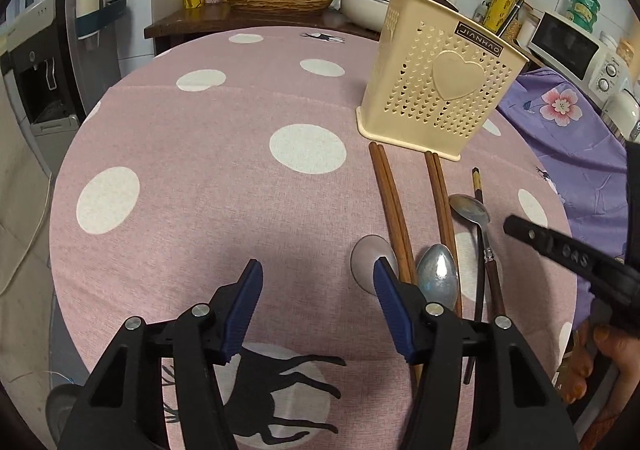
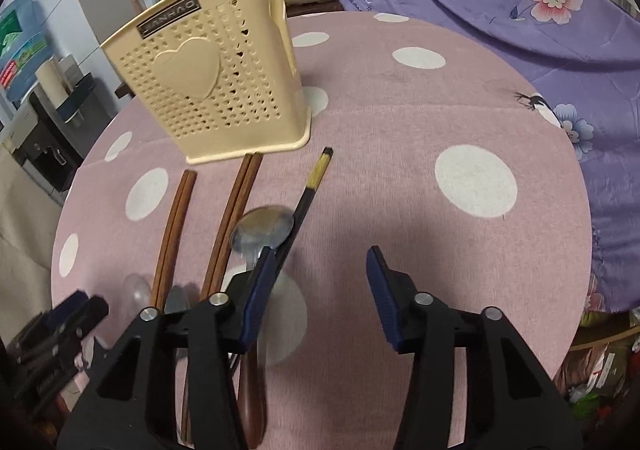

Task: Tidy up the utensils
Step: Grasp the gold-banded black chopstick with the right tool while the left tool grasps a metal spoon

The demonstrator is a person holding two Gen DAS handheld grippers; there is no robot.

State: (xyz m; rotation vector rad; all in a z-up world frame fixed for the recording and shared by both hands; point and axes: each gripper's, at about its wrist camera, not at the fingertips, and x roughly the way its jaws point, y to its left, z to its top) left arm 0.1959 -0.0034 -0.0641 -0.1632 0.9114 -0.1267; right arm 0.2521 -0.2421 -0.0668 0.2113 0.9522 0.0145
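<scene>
Two pairs of brown chopsticks, two metal spoons and one dark chopstick with a yellow band were laid side by side on the pink spotted tablecloth. They were seen just beyond the right finger of the left gripper and beside the left finger of the right gripper. Both grippers were parted, with nothing grasped. A cream perforated holder stood upright beyond.

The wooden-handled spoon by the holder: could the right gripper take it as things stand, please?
Probably yes: the right gripper is open just above the wooden-handled spoon, nothing covering it, though a black chopstick lies close alongside.
</scene>
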